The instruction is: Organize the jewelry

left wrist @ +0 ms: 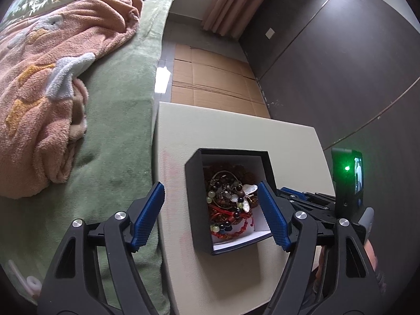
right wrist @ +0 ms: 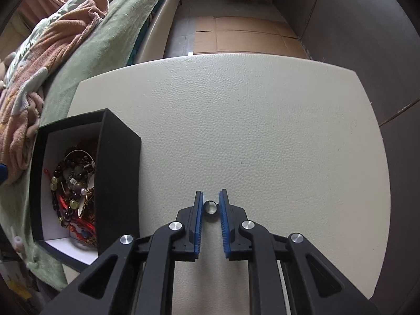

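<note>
A black box (left wrist: 193, 199) with a white lining stands on the cream table (left wrist: 236, 136). It holds a tangle of beaded jewelry (left wrist: 228, 204) with a pearly butterfly brooch (left wrist: 245, 195) on top. My left gripper (left wrist: 211, 197) is open wide and empty above the box. In the right wrist view the box (right wrist: 118, 178) is at the left with the jewelry (right wrist: 73, 189) inside. A small silver ring (right wrist: 210, 207) sits between the blue pads of my right gripper (right wrist: 210, 197). The jaws are narrowed around it, with a small gap still visible on each side.
A bed with a green cover (left wrist: 118, 120) and a pink towel blanket (left wrist: 39, 78) lies left of the table. Flattened cardboard (left wrist: 218, 78) covers the floor beyond. A dark wall (left wrist: 341, 65) is at the right. The other gripper's body with a green light (left wrist: 347, 168) is at right.
</note>
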The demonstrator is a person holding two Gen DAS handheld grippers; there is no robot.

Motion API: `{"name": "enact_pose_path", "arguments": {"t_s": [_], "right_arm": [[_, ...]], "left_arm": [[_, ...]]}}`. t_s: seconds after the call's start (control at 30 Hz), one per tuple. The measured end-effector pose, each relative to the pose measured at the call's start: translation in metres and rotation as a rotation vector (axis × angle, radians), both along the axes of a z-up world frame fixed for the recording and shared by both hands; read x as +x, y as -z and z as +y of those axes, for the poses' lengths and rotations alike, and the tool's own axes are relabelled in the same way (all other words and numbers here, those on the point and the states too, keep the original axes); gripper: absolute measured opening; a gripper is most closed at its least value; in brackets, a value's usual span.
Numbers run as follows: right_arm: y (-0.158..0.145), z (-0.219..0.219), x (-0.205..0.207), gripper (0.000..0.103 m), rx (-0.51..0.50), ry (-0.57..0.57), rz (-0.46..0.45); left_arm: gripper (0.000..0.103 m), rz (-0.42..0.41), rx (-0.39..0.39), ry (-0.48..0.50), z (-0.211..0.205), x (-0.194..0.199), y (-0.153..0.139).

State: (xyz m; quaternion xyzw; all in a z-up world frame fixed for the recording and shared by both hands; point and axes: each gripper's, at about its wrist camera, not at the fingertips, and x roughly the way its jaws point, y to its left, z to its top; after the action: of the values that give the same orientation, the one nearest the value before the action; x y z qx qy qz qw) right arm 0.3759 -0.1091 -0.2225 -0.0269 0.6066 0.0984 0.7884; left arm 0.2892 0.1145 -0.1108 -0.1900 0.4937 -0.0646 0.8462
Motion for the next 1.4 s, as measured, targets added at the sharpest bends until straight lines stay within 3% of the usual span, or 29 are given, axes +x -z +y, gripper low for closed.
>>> {"name": "enact_pose_path", "arguments": {"t_s": [0.33, 0.7, 1.0, 1.2, 1.23, 1.3, 1.4], "right_arm": [[-0.034, -0.018, -0.012, 0.012, 0.067, 0.041, -0.066], [-0.092, 0.018, -0.028, 0.012, 0.170, -0.020, -0.167], [-0.096, 0.052, -0.037, 0.016, 0.202, -0.032, -0.171], [-0.094, 0.052, -0.044, 0.017, 0.228, -0.012, -0.162], [-0.095, 0.050, -0.045, 0.021, 0.226, -0.005, -0.165], [-0.097, 0.043, -0.049, 0.048, 0.221, 0.014, -0.178], [-0.100, 0.032, -0.054, 0.049, 0.210, 0.033, -0.197]], "left_arm": [[0.086, -0.020, -0.013, 0.032, -0.014, 0.006, 0.005], [0.098, -0.048, 0.003, -0.017, 0.011, -0.005, 0.002], [0.098, -0.047, 0.013, -0.060, 0.042, -0.018, 0.002], [0.098, -0.052, 0.020, -0.058, 0.047, -0.023, 0.002], [0.098, -0.054, 0.020, -0.054, 0.046, -0.023, 0.002], [0.098, -0.061, 0.025, -0.041, 0.041, -0.022, 0.001], [0.098, -0.078, 0.034, -0.013, 0.030, -0.021, -0.003]]}}
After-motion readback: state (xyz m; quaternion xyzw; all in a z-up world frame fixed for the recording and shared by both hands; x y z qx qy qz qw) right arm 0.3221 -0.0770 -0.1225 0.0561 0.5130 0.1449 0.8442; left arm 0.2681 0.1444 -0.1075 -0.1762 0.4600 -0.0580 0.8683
